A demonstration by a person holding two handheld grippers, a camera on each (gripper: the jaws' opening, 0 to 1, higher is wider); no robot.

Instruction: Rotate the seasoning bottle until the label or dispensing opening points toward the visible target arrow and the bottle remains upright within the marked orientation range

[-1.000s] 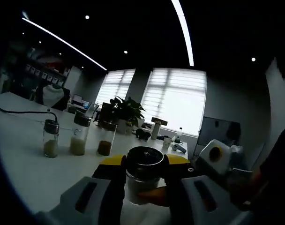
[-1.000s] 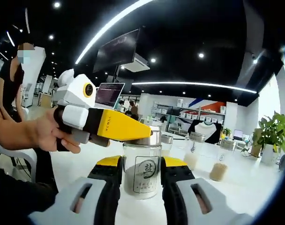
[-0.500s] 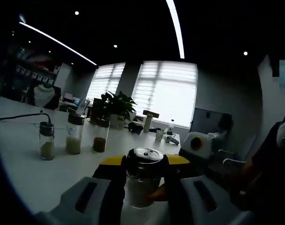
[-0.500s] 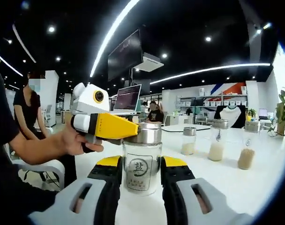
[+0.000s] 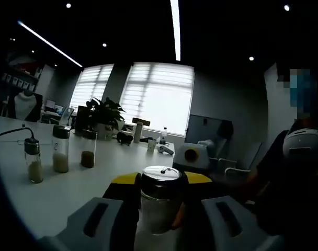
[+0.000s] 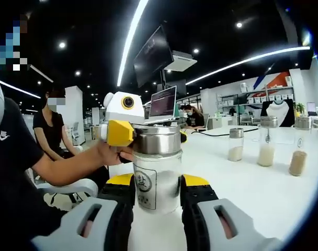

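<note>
The seasoning bottle (image 6: 157, 173) stands upright on the white table (image 6: 263, 188). The right gripper (image 6: 157, 194) clamps its glass body while the left gripper (image 6: 128, 133) pinches its metal cap from above-left.

Seasoning bottle (image 6: 158, 175) carries pale label with single dark Chinese character inside ring, label sitting toward bottle's left side in right gripper view, seen at slant; character reads roughly as 盐 (salt), partly turned out of sight. Small white swoosh logo on chest of person's black T-shirt (image 6: 7, 151), brand mark only, no lettering legible. Laptop screen (image 6: 162, 103) behind shows lines too small to read.
</note>
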